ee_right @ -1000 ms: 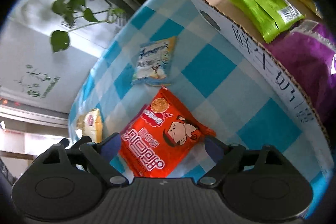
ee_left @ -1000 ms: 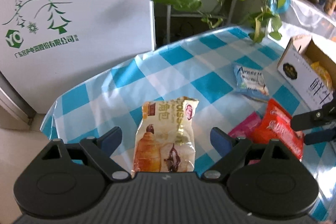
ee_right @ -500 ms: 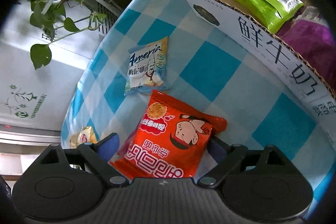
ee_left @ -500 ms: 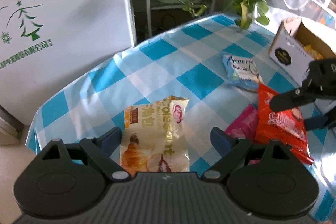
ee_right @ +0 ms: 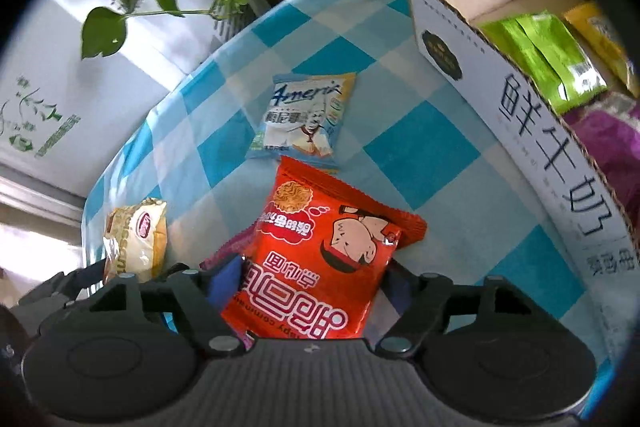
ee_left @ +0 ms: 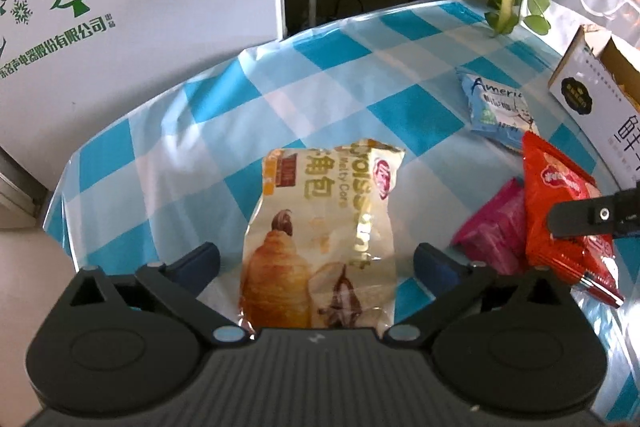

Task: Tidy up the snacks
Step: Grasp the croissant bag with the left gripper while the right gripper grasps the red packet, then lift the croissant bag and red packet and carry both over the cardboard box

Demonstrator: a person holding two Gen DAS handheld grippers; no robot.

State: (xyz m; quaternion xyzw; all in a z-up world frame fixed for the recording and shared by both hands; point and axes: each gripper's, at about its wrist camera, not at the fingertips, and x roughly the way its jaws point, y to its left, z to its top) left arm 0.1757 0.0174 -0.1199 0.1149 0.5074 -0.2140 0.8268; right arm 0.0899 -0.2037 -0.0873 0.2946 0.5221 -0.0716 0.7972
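Red noodle pack [ee_right: 320,259], light and crinkly, sits squeezed at its sides between the closing right gripper [ee_right: 308,279], while the left gripper [ee_left: 316,259], jaws opening wide, straddles the soft croissant bag [ee_left: 320,239].

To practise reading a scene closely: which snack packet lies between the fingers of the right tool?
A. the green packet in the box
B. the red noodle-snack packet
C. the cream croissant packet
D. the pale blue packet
B: in the right wrist view the red noodle-snack packet fills the gap of the right tool, whose blue fingers sit against its edges.
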